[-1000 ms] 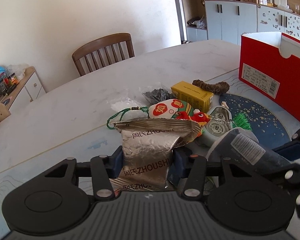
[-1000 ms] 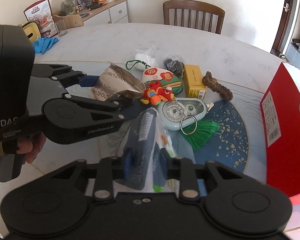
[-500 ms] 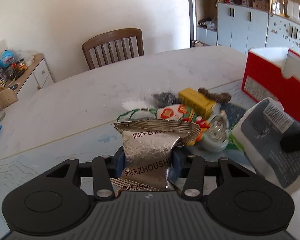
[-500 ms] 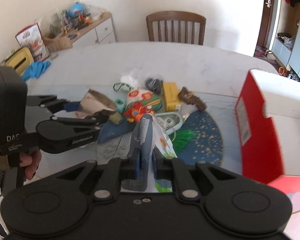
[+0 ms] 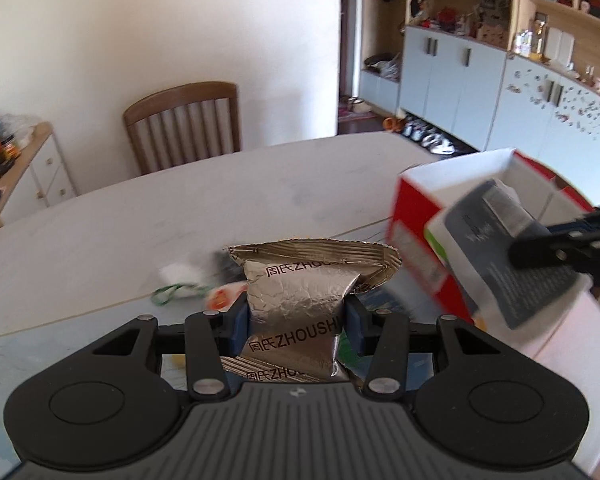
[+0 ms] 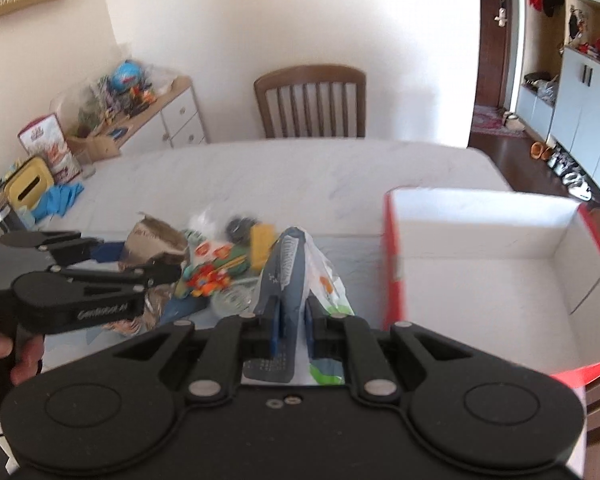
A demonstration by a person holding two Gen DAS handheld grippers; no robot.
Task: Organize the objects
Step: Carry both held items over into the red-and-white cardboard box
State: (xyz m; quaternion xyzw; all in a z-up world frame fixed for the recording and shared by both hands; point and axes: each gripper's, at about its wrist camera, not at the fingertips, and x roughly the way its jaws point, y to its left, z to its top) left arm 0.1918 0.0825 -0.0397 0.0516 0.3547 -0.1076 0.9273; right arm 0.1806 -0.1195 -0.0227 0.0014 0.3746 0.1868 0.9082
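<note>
My left gripper (image 5: 296,330) is shut on a crinkled silver foil snack packet (image 5: 300,300) printed ZHOUSHI, held above the table. My right gripper (image 6: 292,322) is shut on a flat grey-blue and white plastic pouch (image 6: 288,272), lifted just left of the open red box (image 6: 480,256) with its white inside. In the left wrist view that pouch (image 5: 508,252) hangs in front of the red box (image 5: 416,232), with the right gripper's black fingers (image 5: 560,248) across it. The left gripper (image 6: 112,264) shows at the left of the right wrist view, with a hand (image 6: 16,356) on its handle.
A pile of small items lies on the white table (image 6: 300,168): a yellow box (image 6: 260,242), a colourful toy (image 6: 208,276), a dark bundle (image 6: 240,226). A wooden chair (image 6: 310,100) stands behind the table. A yellow container and blue cloth (image 6: 60,196) sit at the left.
Both grippers have risen with their packets. The right gripper closed tighter on the pouch and moved right toward the red box, whose open inside has come into view.
</note>
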